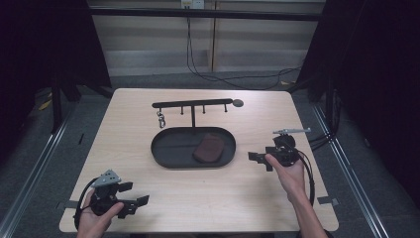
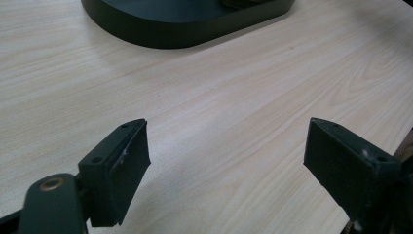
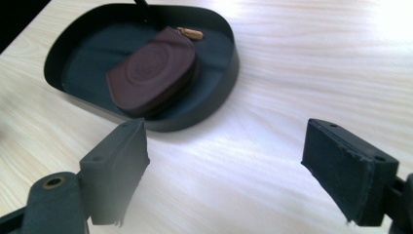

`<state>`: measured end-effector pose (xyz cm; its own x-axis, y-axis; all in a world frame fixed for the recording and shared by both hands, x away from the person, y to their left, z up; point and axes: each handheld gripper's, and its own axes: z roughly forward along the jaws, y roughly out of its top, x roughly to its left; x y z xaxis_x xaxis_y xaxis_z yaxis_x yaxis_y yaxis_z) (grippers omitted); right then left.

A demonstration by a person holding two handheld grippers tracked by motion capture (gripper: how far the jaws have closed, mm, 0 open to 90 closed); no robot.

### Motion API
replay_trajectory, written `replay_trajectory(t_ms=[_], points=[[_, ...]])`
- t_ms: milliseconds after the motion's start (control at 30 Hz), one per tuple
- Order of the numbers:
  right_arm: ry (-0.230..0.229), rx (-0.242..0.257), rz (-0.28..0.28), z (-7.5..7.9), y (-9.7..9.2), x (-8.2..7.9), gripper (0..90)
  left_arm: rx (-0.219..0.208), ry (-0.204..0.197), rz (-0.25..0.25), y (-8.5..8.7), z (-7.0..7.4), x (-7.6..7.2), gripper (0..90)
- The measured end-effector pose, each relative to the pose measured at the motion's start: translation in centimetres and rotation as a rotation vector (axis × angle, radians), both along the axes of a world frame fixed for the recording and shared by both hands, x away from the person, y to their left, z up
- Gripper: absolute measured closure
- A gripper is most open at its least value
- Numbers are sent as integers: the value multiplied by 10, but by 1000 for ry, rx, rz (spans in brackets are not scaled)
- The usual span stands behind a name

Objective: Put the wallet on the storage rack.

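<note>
Right gripper jaws wide, empty; brown leather pouch upper left in tray, round embossed stamp, unreadable

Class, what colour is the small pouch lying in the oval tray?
Dark brown pouch, with a gold-coloured zip pull; clearest in the right gripper view.

Lab recording booth — black curtains, bare wooden table, loose cable, floor rails.

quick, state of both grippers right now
left gripper: open, jaws wide apart, holding nothing
right gripper: open, jaws wide apart, holding nothing
</note>
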<state>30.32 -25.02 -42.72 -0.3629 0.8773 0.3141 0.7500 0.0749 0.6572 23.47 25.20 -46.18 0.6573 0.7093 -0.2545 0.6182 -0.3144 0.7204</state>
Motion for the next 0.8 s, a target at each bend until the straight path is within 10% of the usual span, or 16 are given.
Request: replay_trajectory(t_ms=[800], points=[[-50,11,-112,-28,-42,-63,165,5,-9,29,2,0,-1,178]])
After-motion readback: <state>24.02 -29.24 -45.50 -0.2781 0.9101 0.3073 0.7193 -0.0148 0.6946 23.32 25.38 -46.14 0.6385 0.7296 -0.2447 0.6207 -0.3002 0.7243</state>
